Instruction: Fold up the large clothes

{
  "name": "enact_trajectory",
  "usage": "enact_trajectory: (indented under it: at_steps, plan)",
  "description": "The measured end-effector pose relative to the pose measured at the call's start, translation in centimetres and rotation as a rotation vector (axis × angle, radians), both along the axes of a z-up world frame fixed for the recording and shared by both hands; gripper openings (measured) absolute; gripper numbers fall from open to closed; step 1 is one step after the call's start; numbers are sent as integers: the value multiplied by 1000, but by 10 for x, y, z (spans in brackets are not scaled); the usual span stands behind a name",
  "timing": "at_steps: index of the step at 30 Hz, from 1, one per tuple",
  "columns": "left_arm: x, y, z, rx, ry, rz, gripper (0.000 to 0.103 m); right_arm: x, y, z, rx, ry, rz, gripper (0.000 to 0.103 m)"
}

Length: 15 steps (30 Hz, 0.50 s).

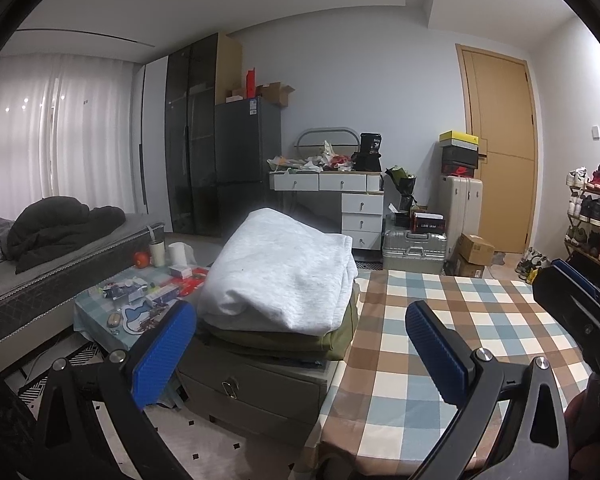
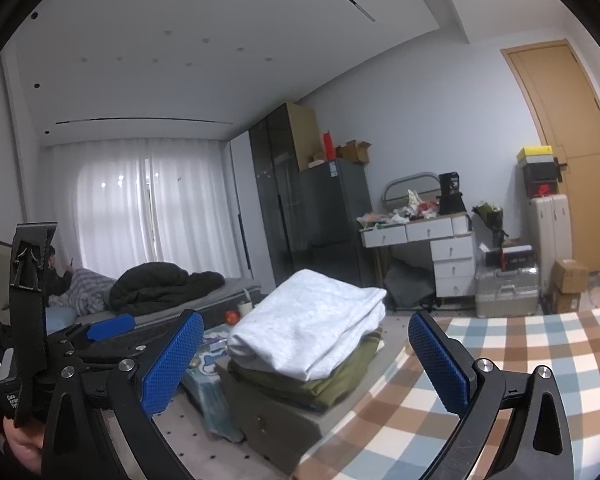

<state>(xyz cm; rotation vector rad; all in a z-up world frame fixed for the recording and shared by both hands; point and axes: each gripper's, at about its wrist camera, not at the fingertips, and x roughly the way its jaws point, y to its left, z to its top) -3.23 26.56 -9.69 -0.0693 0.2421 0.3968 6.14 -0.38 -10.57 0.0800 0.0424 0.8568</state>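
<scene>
Left gripper and right gripper both gape wide, holding nothing, above the checked table. 1 folded grey garment lies atop an olive one on a grey cabinet beside the table's left edge

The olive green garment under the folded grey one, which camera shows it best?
The right wrist view: the olive green garment shows its front fold and right side beneath the grey garment. The left wrist view shows only a thin edge under the grey one.
</scene>
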Motion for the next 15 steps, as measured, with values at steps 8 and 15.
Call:
enact_trajectory:
  at_steps: [8, 15]
  plan:
    - [-1, -1, -1, -2, 2, 12, 102, 0, -1, 0, 10, 0, 0, 103]
    - [3, 4, -1, -4, 3, 9, 102, 0, 0, 0, 13, -3, -3, 103]
